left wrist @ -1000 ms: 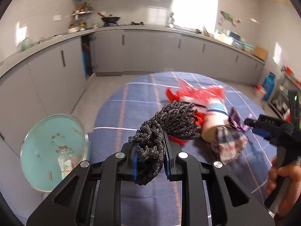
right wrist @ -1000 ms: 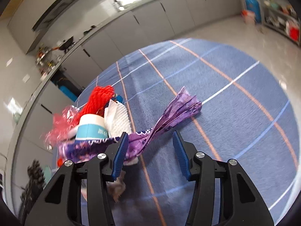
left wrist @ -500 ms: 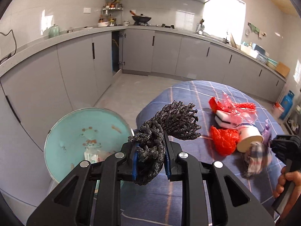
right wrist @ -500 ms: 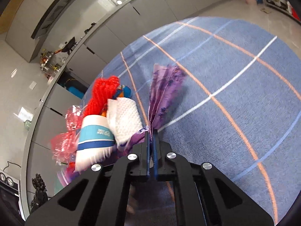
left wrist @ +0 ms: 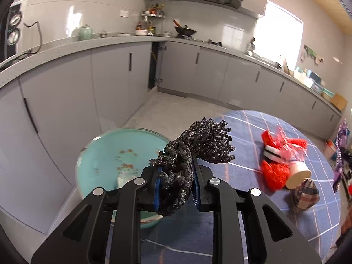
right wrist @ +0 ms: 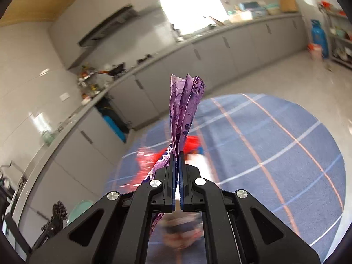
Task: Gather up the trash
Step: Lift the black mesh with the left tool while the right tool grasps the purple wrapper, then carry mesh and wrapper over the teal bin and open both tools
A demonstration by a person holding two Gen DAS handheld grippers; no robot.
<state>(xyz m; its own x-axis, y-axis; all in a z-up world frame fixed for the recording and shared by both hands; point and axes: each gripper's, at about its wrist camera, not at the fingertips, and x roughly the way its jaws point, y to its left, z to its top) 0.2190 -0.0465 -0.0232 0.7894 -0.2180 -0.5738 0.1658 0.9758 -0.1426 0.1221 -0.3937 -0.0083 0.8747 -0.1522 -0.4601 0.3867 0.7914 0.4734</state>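
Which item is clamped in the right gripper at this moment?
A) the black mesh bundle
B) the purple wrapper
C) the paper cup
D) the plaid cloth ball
B: in the right wrist view the right gripper has its jaws shut on the purple wrapper, which sticks up past them.

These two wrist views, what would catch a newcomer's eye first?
The black mesh wad clamped in the left gripper, raised just in front of the teal bin. Then the purple wrapper pinched upright in the right gripper, and the red trash pile on the blue table.
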